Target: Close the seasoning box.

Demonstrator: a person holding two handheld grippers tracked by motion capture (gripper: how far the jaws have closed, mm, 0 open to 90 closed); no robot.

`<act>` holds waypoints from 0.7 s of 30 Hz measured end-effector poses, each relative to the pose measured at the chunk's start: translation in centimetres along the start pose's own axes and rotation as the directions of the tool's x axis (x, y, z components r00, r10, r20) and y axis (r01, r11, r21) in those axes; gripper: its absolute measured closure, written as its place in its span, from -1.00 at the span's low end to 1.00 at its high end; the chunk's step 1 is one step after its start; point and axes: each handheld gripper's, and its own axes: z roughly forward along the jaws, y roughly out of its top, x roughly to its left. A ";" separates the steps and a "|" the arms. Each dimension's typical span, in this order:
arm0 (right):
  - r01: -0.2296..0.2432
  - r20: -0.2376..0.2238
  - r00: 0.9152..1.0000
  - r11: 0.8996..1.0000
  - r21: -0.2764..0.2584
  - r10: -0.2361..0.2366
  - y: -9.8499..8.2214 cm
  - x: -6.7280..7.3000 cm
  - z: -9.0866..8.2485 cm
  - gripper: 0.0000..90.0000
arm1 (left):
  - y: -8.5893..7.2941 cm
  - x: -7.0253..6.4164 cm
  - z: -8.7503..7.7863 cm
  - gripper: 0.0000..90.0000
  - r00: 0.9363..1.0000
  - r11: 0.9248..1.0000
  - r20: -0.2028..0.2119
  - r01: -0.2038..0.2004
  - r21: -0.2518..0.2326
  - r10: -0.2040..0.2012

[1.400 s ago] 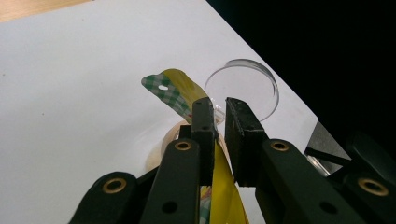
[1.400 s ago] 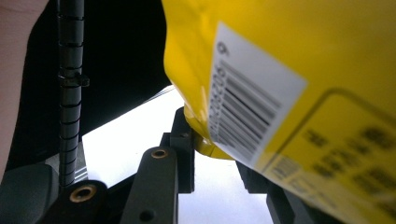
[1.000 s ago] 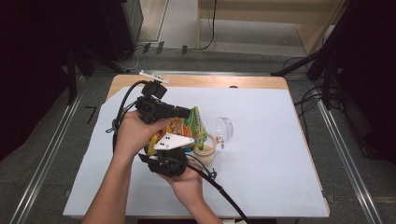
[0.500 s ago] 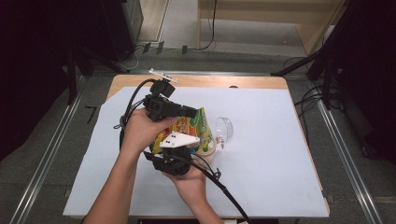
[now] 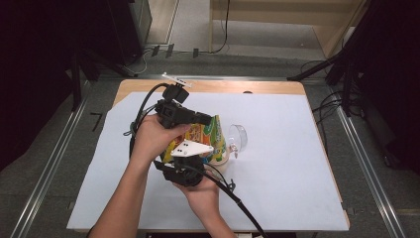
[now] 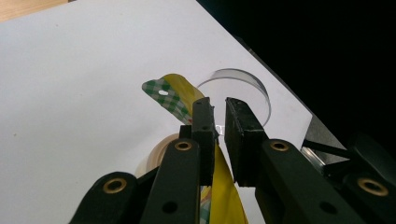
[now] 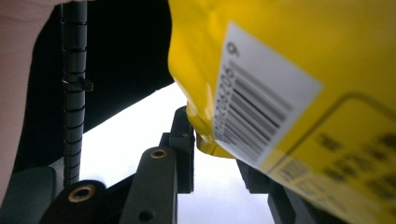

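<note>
A yellow snack bag (image 5: 207, 135) with a green checked top hangs tilted over a beige cup (image 5: 221, 159) on the white table cover. My left gripper (image 5: 208, 120) comes in from the left, shut on the bag's top edge (image 6: 175, 88). The thin foil runs between its nearly closed jaws (image 6: 217, 108). My right gripper (image 5: 194, 157) reaches up from below, shut on the bag's bottom corner (image 7: 205, 140). Its left pad touches the foil, and the bag (image 7: 280, 70) hides its right jaw. The cup (image 6: 154, 156) shows below the left jaws.
A clear round bowl (image 5: 238, 136) lies on its side just right of the bag, also beyond the left jaws as the clear bowl (image 6: 238, 84). The white cover (image 5: 287, 163) spreads wide to the right. Both cables trail toward the person.
The left gripper and the bag's top have edged slightly to the right. The right hand has stayed where it was, still under the bag.
</note>
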 end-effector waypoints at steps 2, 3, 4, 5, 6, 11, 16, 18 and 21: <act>-0.007 -0.003 1.000 1.000 -0.002 0.007 0.0 0.1 -0.1 0.58 | 0.0 -0.2 0.0 0.84 1.000 1.000 -0.004 -0.010 0.001 0.010; -0.008 -0.004 1.000 1.000 -0.005 0.008 0.1 0.1 -0.1 0.58 | 0.0 -0.4 0.0 0.84 1.000 1.000 -0.004 -0.013 -0.002 0.013; -0.008 -0.003 1.000 1.000 -0.008 0.008 0.1 0.0 -0.1 0.60 | 0.1 -0.5 0.0 0.84 1.000 1.000 -0.007 -0.018 0.001 0.018; -0.005 0.000 1.000 1.000 -0.009 0.005 0.1 0.0 -0.1 0.62 | 0.1 -0.6 0.0 0.84 1.000 1.000 -0.007 -0.021 0.000 0.021; -0.002 0.003 1.000 1.000 -0.009 0.002 0.1 0.0 -0.1 0.63 | 0.1 -0.7 0.0 0.84 1.000 1.000 -0.005 -0.025 0.002 0.025; 0.000 0.002 1.000 1.000 -0.010 0.000 0.1 0.0 -0.1 0.63 | 0.1 -0.6 0.0 0.84 1.000 1.000 -0.004 -0.016 -0.003 0.016; 0.003 0.002 1.000 1.000 -0.014 -0.003 0.1 0.0 0.0 0.63 | 0.0 -0.6 -0.1 0.84 1.000 1.000 -0.006 -0.015 -0.006 0.015; 0.005 0.003 1.000 1.000 -0.015 -0.005 0.1 -0.1 0.0 0.63 | 0.0 -0.6 -0.1 0.84 1.000 1.000 -0.007 -0.015 -0.006 0.015; 0.009 0.000 1.000 1.000 -0.019 -0.009 0.1 -0.1 0.1 0.63 | 0.0 -0.6 -0.2 0.84 1.000 1.000 -0.007 -0.019 -0.008 0.019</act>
